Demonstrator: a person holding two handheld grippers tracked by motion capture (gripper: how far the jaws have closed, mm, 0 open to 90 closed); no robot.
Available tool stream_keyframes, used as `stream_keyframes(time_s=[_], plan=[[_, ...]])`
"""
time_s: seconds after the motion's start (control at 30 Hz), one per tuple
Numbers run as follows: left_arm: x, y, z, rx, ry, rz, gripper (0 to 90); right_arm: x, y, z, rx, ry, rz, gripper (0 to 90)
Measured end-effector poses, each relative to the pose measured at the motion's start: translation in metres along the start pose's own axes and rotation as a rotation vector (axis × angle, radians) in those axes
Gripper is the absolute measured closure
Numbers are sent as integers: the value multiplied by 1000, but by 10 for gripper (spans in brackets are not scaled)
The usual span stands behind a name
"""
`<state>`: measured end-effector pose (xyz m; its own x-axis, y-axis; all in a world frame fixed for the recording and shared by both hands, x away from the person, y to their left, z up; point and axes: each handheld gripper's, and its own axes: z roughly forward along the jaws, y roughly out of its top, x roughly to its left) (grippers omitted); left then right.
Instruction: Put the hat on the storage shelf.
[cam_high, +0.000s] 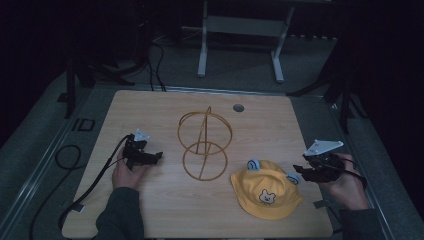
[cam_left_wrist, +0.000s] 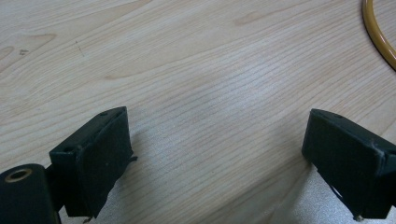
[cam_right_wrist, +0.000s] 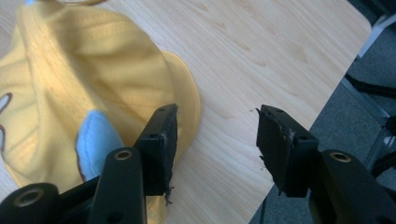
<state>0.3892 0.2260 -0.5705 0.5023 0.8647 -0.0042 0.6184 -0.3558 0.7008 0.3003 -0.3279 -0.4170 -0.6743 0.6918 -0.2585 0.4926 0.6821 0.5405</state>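
A yellow child's hat (cam_high: 265, 190) with blue ears and a bear patch lies on the wooden table (cam_high: 150, 110) at the front right. A gold wire stand (cam_high: 204, 144) of two rings on a stem rises at the table's middle. My right gripper (cam_high: 298, 171) is open at the hat's right brim; in the right gripper view (cam_right_wrist: 215, 142) its left jaw hangs over the hat (cam_right_wrist: 84, 84) near a blue ear (cam_right_wrist: 95, 140), with bare wood between the jaws. My left gripper (cam_high: 158, 156) is open left of the stand; its jaws (cam_left_wrist: 217, 158) straddle bare wood, and the stand's ring (cam_left_wrist: 377, 32) curves at the top right.
A round grommet hole (cam_high: 238, 107) sits near the table's far edge. A white desk frame (cam_high: 240, 40) stands on the floor beyond. Cables (cam_high: 70, 165) trail off the table's left side. The table's right edge (cam_high: 315, 165) is close to my right gripper.
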Motion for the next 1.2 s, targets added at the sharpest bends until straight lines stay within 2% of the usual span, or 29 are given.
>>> stream_keyframes(time_s=[0.2,0.4,0.53,0.93,1.2], plan=[[0,0,0,0,0,0,80,4,10,-3,4,21,-32,448],[0,0,0,0,0,0,80,7,19,-6,-8,44,-37,424],[0,0,0,0,0,0,80,11,25,-8,-7,60,-57,405],[0,0,0,0,0,0,80,25,37,-9,-12,111,-72,305],[0,0,0,0,0,0,80,36,42,-4,5,147,-124,266]])
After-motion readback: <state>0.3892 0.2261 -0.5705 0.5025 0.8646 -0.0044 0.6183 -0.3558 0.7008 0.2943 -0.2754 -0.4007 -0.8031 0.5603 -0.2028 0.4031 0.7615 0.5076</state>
